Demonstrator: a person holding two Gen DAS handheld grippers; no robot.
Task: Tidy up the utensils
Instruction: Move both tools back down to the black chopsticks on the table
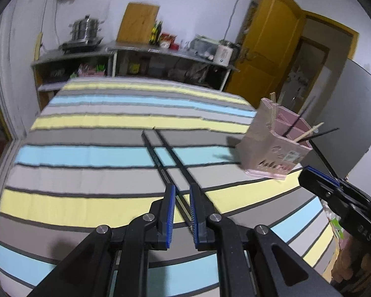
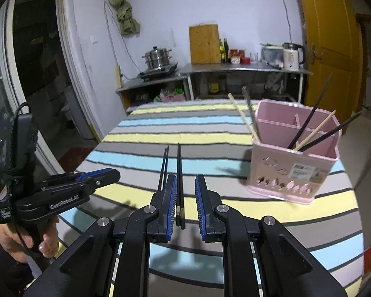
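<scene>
left wrist view first: you're over a table [image 1: 86,153] under a striped cloth, and a pink caddy [image 1: 272,148] stands ahead and to the right of your left gripper [image 1: 182,190]. inside it are a few chopsticks already, dark and pale, leaning out over the rim. the right gripper [image 1: 316,180] shows at the right edge, just beside the caddy's base, so that hand looks nearer to it than your left.

two black chopsticks [image 1: 165,158] run from between your left jaws straight away across the cloth, long axis in line with the gripper, tips fanned slightly apart. the blue pads [image 1: 170,210] stand narrow but with a visible gap, and i can't tell from here whether they pinch the sticks or only straddle them.

right wrist view: a black stick [image 2: 178,180] lies along the inside of your left-hand pad [image 2: 172,203], pointing straight ahead, with clear space to the other pad. so the jaws sit part-open, and a firm hold isn't shown; i can't tell. the left gripper [image 2: 106,175] appears at the left, a hand [image 2: 19,237] on its handle.

the caddy [image 2: 294,163] lies forward and to the right. my read: swing right and tip each stick upright, so its length drops into a compartment, not across the rim.
</scene>
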